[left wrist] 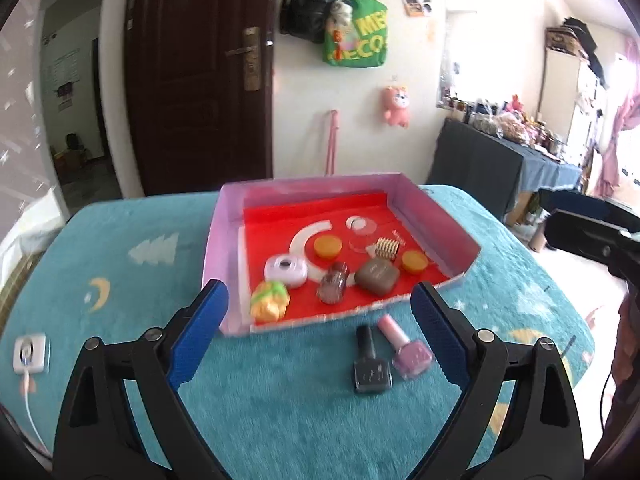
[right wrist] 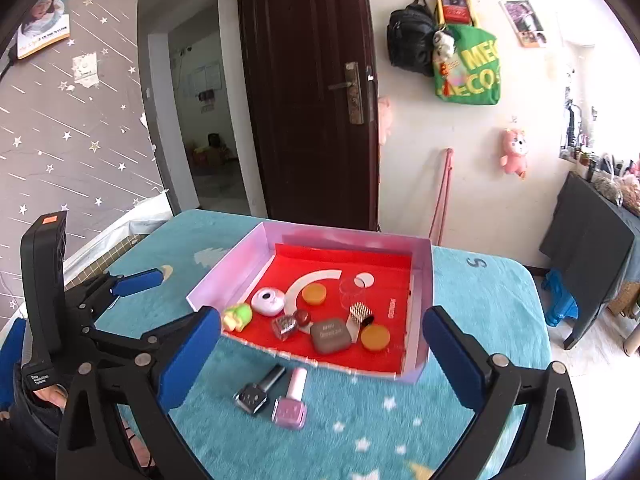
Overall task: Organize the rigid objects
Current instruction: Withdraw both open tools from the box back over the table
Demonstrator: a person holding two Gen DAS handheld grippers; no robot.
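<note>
Left to right. The left gripper (left wrist: 320,316) is spread wide, holding nothing, above the teal cloth (left wrist: 280,392); in the right wrist view it appears at far left (right wrist: 132,280), apart from the box, and there the gap between its fingers cannot be told. The right gripper (right wrist: 322,344) is likewise spread wide and empty, framing the box's near edge.

Pink-walled box with red floor (left wrist: 224,240) (right wrist: 224,276), resting on the cloth. Contents, from its left side: yellow-green toy (left wrist: 270,300) (right wrist: 238,316) in the near left corner; white round case (left wrist: 286,271) (right wrist: 269,302); clear small bottle lying on its side (left wrist: 332,286) (right wrist: 286,325); orange disc (left wrist: 328,246) (right wrist: 314,294); brown rounded case (left wrist: 376,277) (right wrist: 331,335); gold ridged clip (left wrist: 387,248) (right wrist: 360,314); second orange disc (left wrist: 414,261) (right wrist: 375,337).

Outside the box, lying on the cloth just before its near edge: black nail polish bottle (left wrist: 371,362) (right wrist: 258,390) and, beside it, pink nail polish bottle (left wrist: 406,346) (right wrist: 292,400), caps pointing toward the box.
</note>
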